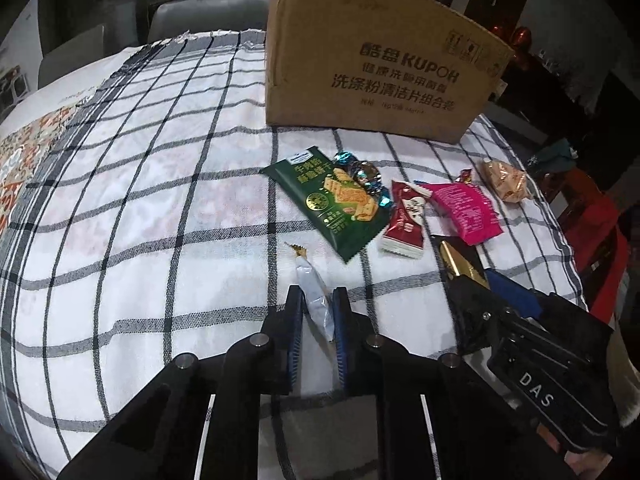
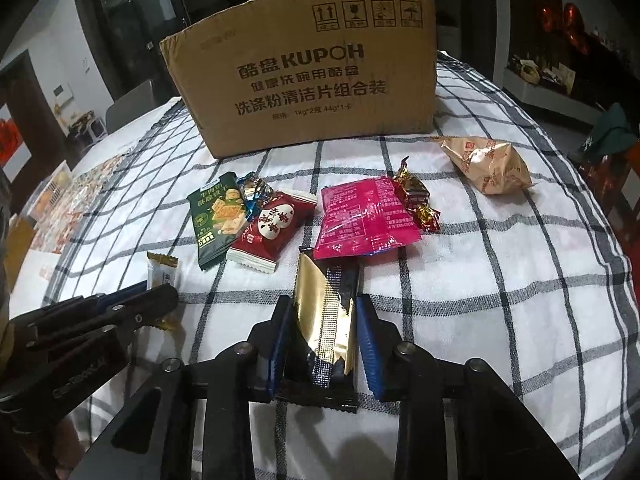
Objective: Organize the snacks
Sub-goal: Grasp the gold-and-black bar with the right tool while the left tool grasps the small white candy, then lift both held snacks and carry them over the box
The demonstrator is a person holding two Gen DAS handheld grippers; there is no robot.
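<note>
My left gripper (image 1: pixel 318 300) is shut on a small white snack packet (image 1: pixel 310 276) with a gold end, low over the checked cloth. Both pads press its sides. To its right, my right gripper (image 2: pixel 324 308) is shut on a long gold and black packet (image 2: pixel 320 292), which bows up between the blue pads. The right gripper (image 1: pixel 476 278) also shows in the left wrist view. Past both lie a green cracker packet (image 1: pixel 336 204), a red packet (image 2: pixel 268 228), a pink packet (image 2: pixel 360 216) and a tan packet (image 2: pixel 488 164). A cardboard box (image 2: pixel 312 80) stands behind them.
Blue-wrapped candies (image 1: pixel 364 174) rest on the green packet, and a red-gold candy (image 2: pixel 416 200) lies by the pink one. The checked cloth (image 1: pixel 160 200) covers a table whose edge falls away on the right. A grey chair back (image 1: pixel 208 16) stands behind the table.
</note>
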